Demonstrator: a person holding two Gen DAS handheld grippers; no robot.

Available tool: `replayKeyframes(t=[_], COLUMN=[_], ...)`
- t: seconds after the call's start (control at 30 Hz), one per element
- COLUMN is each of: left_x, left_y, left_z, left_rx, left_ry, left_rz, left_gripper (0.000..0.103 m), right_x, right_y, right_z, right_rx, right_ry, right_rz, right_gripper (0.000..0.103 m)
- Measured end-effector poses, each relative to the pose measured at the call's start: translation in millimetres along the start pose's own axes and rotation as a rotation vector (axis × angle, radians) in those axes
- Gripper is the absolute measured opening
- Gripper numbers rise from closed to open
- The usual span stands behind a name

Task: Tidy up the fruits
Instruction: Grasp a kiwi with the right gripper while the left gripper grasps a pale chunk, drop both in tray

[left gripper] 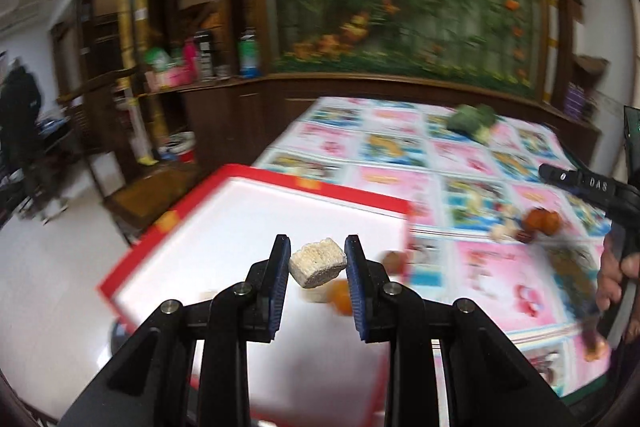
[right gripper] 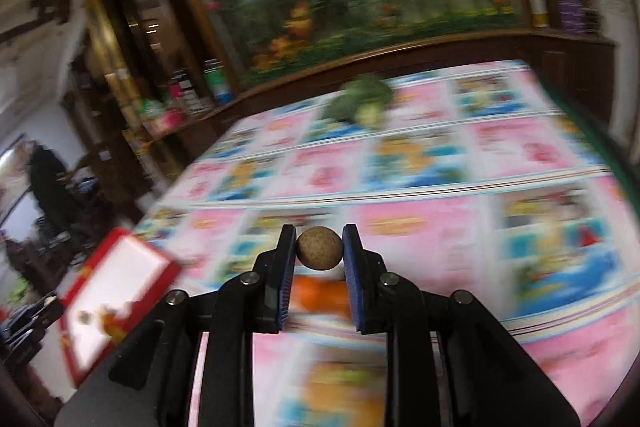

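Beige and blocky, a cut fruit piece was clamped by the left gripper at lower centre, above the red-rimmed tray, evidently for sorting. A brown round fruit was pinched likewise in the right gripper, over the patterned tablecloth.

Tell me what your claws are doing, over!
Left claw shut on pale chunky piece, above red-rimmed tray. Right claw shut on small brown ball, over patterned tablecloth. Nothing blocking.
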State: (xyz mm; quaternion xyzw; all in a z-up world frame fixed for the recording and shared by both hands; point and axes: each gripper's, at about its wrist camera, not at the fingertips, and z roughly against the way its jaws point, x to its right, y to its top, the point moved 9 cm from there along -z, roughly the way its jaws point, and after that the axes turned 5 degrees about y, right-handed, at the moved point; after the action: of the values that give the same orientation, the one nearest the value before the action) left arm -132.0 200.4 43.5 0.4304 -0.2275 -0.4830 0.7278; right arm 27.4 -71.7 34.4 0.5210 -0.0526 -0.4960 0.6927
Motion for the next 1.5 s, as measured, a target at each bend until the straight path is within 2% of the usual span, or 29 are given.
replayKeyframes(t=[0.27,0.4,0.47,0.73,0.93,1.13,1.17,1.23,1.3,1.4,1.47,1.5], left_x=[-55.4,-70.7,-72.9,-67.5,-62.6,-67.4,-68.3,-70.2,-74.0,-83.9,-95.0,-101.1], left_y=[-11.3,-14.3,-14.6,-27.8,-32.3,-40.5,-42.3,-42.4,-41.5,-35.3,-27.7,-23.0], left_z=[-18.2,-28.6,-34.4,-56.5,-66.5,-70.8,-70.0,-68.4,-64.9,-59.8,-60.6,-61.6], left_rx=[-0.034,-0.053,-0.065,-0.124,-0.156,-0.189,-0.194,-0.2,-0.196,-0.188,-0.207,-0.215], left_ry=[0.129,0.179,0.194,0.223,0.231,0.251,0.25,0.255,0.263,0.256,0.209,0.194], left_rz=[0.084,0.103,0.104,0.085,0.076,0.084,0.086,0.084,0.09,0.122,0.182,0.209], left_gripper=[0.027,0.027,0.027,0.027,0.027,0.027,0.029,0.038,0.053,0.058,0.06,0.061], right_x=[-200.9,-256.4,-268.6,-239.3,-236.8,-225.9,-224.2,-221.9,-222.1,-223.7,-225.5,-225.3], right_y=[-40.6,-58.0,-68.8,-108.0,-112.9,-119.8,-119.6,-119.4,-119.0,-110.5,-100.2,-96.2], right_z=[-87.7,-111.3,-121.1,-146.9,-146.2,-152.9,-153.3,-154.0,-152.6,-146.6,-141.0,-139.8], right_rx=[-0.191,-0.245,-0.272,-0.416,-0.428,-0.447,-0.449,-0.451,-0.454,-0.432,-0.405,-0.397], right_ry=[0.321,0.374,0.378,0.333,0.326,0.264,0.257,0.251,0.255,0.288,0.35,0.371], right_rz=[0.161,0.216,0.228,0.246,0.264,0.257,0.255,0.252,0.249,0.212,0.166,0.141], right_gripper=[0.026,0.026,0.026,0.026,0.026,0.027,0.027,0.027,0.027,0.029,0.04,0.057])
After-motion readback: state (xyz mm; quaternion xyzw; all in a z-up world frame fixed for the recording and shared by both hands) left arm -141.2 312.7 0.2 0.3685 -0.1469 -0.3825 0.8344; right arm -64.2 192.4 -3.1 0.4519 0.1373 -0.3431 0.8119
